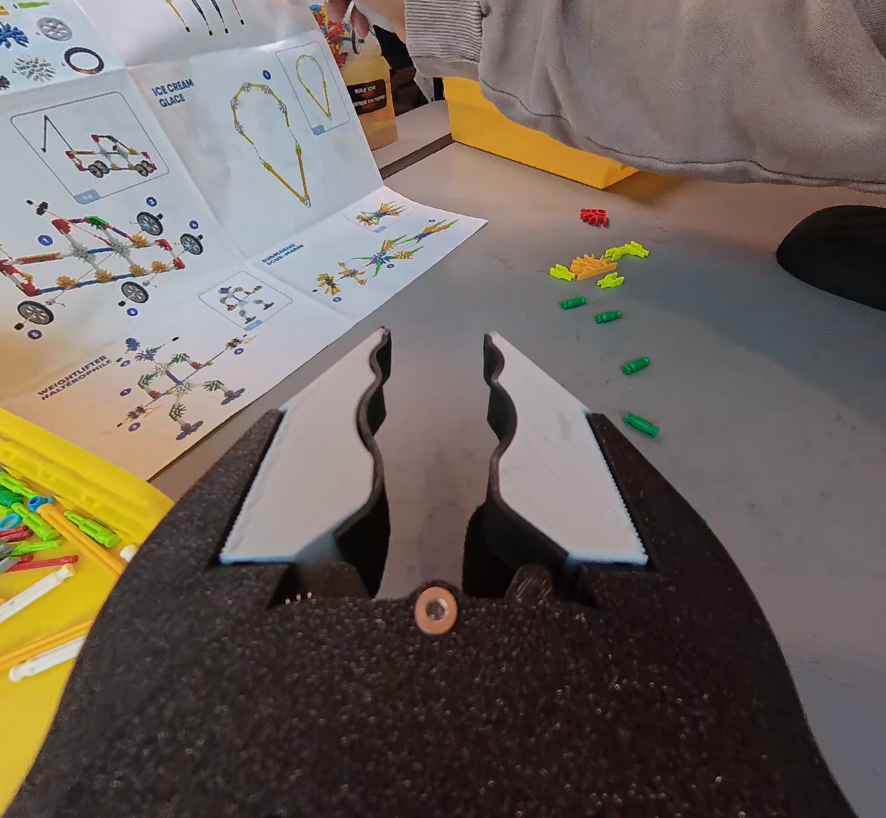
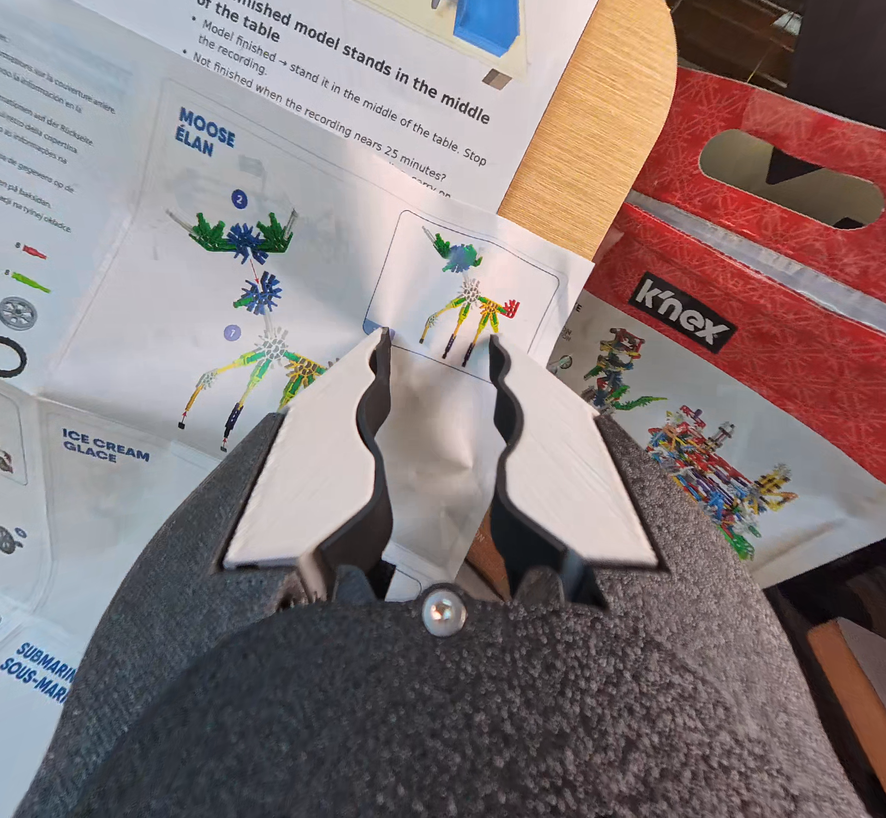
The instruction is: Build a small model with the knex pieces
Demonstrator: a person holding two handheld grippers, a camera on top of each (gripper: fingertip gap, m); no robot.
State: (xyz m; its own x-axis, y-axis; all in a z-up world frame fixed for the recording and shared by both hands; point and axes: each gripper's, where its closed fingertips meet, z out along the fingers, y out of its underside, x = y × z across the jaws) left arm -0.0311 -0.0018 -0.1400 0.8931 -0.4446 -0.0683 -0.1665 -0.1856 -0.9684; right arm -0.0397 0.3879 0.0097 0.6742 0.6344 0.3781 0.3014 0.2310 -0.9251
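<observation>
Both jaws spread – left gripper [image 1: 436, 339] over grey table [image 1: 719, 411] | right gripper [image 2: 436, 339] over leaflet [image 2: 144, 171]

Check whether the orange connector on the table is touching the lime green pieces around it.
Touching. In the left wrist view the orange connector meets lime green pieces at both ends with no table showing between them.

Instruction sheet [image 1: 201, 181] left of loose pieces [image 1: 599, 267].

L claw [image 1: 436, 339] agape, empty; R claw [image 2: 438, 339] agape; grey-sleeved arm [image 1: 671, 51] outstretched.
</observation>
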